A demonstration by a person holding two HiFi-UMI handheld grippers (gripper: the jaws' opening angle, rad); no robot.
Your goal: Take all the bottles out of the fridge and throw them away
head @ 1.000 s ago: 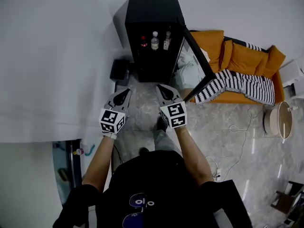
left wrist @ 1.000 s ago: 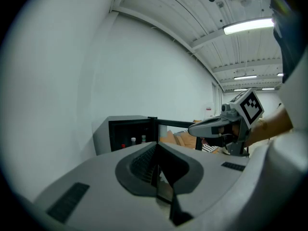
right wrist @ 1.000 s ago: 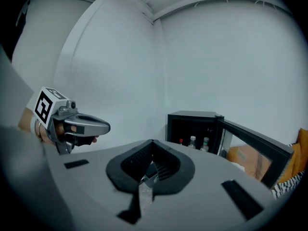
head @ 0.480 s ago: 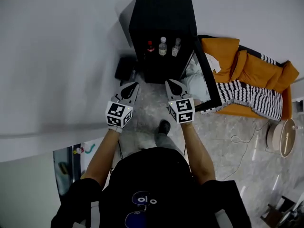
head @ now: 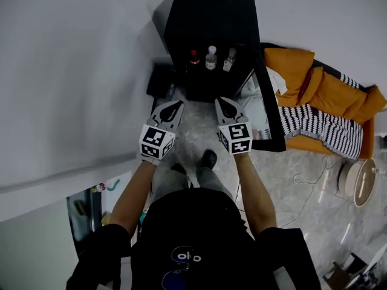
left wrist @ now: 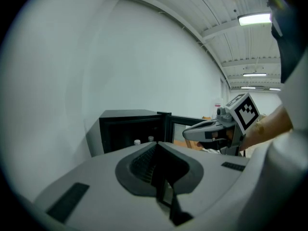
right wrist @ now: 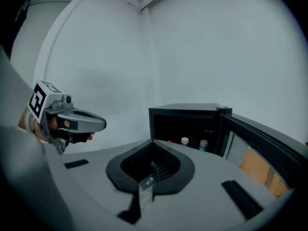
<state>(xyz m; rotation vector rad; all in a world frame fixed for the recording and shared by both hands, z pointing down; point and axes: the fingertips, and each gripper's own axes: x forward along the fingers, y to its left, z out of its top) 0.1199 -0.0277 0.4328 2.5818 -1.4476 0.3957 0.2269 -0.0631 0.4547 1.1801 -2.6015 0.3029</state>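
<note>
A black mini fridge (head: pixel 208 17) stands against the wall with its door (head: pixel 269 110) swung open to the right. On its shelf stand a red-capped dark bottle (head: pixel 194 58), a clear white-capped bottle (head: pixel 211 57) and a third small bottle (head: pixel 229 59). My left gripper (head: pixel 175 106) and right gripper (head: pixel 223 102) are held side by side, pointing at the fridge, a short way in front of it. Both are shut and hold nothing. In the right gripper view the bottle caps (right wrist: pixel 185 141) show just past my shut jaws. In the left gripper view the fridge (left wrist: pixel 130 129) lies straight ahead.
A black box (head: pixel 158 82) sits on the floor left of the fridge. An orange sofa (head: pixel 326 86) with a striped blanket (head: pixel 320 122) is behind the open door. A round white bin (head: pixel 357 180) and a cable (head: pixel 305 177) are on the floor at right.
The person has stepped toward the fridge. Both grippers have moved forward with it, still shut and level with each other.
</note>
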